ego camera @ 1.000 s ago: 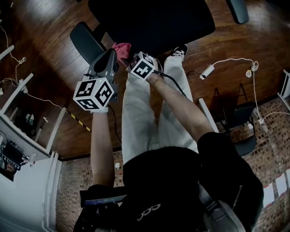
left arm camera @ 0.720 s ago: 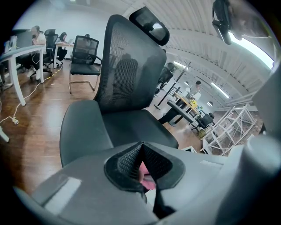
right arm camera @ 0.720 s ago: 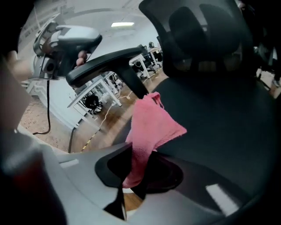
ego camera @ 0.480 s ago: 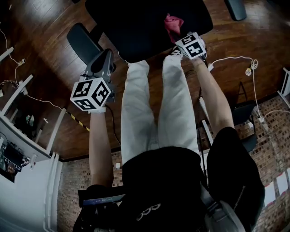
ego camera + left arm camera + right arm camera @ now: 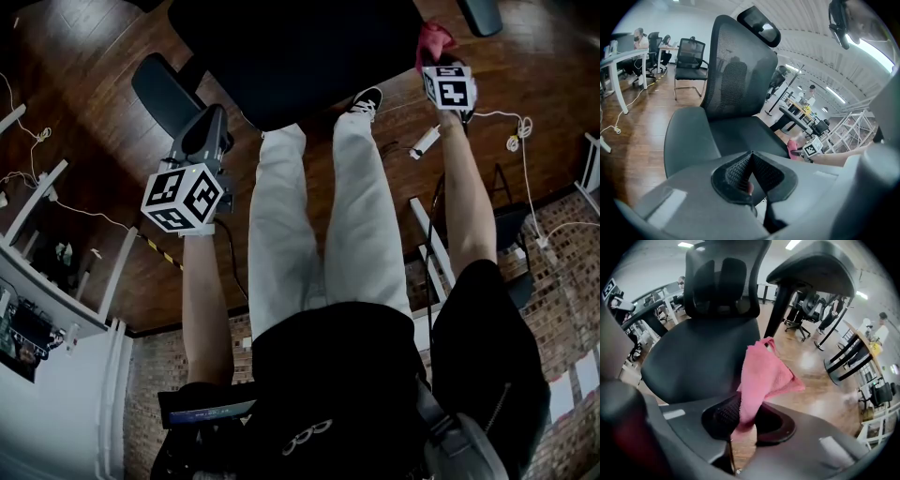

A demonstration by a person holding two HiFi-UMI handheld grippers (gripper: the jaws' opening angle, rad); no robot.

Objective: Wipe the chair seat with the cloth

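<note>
**Wood floor (image 5: 84,84) office: cloth (image 5: 433,39) at the right rim of the chair seat (image 5: 281,56)**

Location of cloth. The pink cloth is clamped in the right gripper (image 5: 743,423). Its lower part is pinched between the two ribbed pads, and the rest stands out beyond the jaws as a crumpled fold. In the head view the cloth sits at the right edge of the black seat, just beside the right armrest (image 5: 483,19). In the right gripper view it overlaps both the seat edge and the floor past it. Whether it presses on the seat cannot be told.

Left gripper (image 5: 749,171). Its jaws are closed, the pads meeting at their tips with no task item between them. It is held off the seat's front left corner, near the left armrest (image 5: 169,89) and well apart from the cloth.

Change from earlier frames. One second ago the cloth lay at the seat's front left, next to the left gripper. Half a second ago it was on the right half of the seat. It now stands at the right rim, so it has crossed the seat from left to right. The left gripper has barely shifted. The person's legs (image 5: 300,216) keep the same stance before the chair.
</note>
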